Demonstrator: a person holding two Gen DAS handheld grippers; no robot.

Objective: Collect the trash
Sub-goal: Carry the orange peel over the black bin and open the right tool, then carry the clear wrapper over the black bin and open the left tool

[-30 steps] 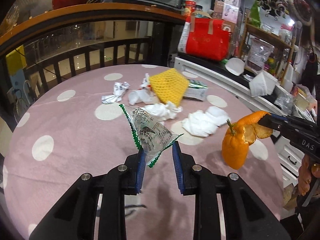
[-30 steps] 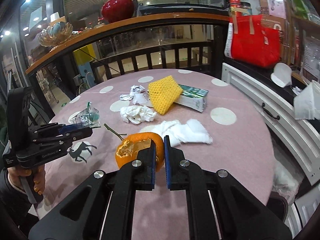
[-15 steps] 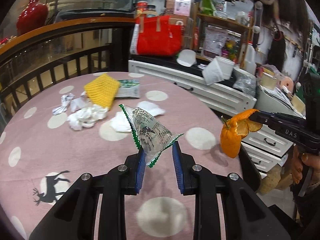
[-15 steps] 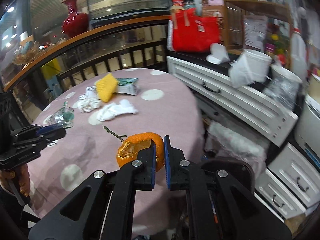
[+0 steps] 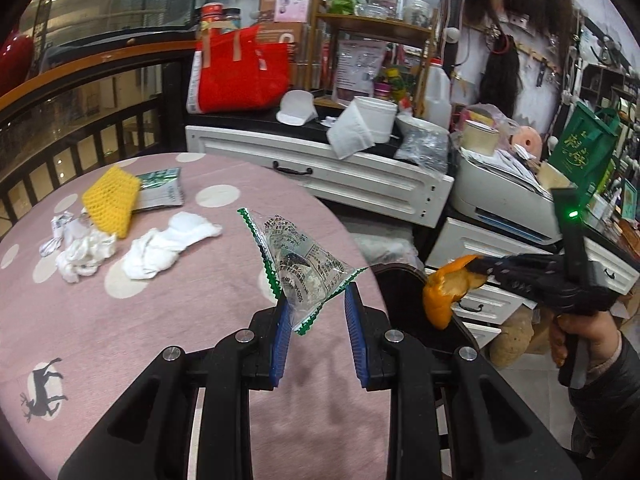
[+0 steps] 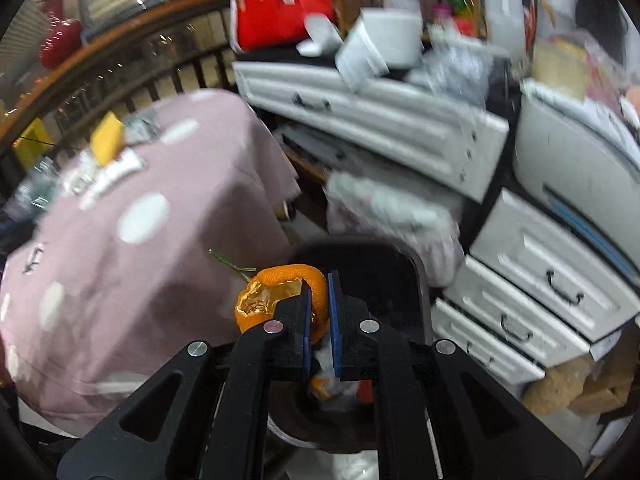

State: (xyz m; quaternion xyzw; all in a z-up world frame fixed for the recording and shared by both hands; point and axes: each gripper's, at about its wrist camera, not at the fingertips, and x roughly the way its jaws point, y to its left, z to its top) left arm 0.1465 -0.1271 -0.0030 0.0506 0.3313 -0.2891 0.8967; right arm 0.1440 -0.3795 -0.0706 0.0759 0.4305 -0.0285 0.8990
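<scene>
A crowded small shop or stall, by the look of it, set beside an indoor walkway. A round bench (image 5: pixel 168 320) under a pink dotted cloth stands against a dark railing (image 5: pixel 100 120) with a wooden top rail and glass behind. White drawer units (image 5: pixel 352 176) are piled with a red bag (image 5: pixel 244 72), paper rolls (image 5: pixel 364 124), a plastic jug (image 5: pixel 436 92) and a green bag (image 5: pixel 580 148). Wooden shelves (image 5: pixel 376 24) hold boxes and packets; dark hairpieces (image 5: pixel 500 76) hang on the wall.

Right tongs (image 6: pixel 319 312) pinch orange peel (image 6: pixel 280 296) above bin (image 6: pixel 400 280).
</scene>
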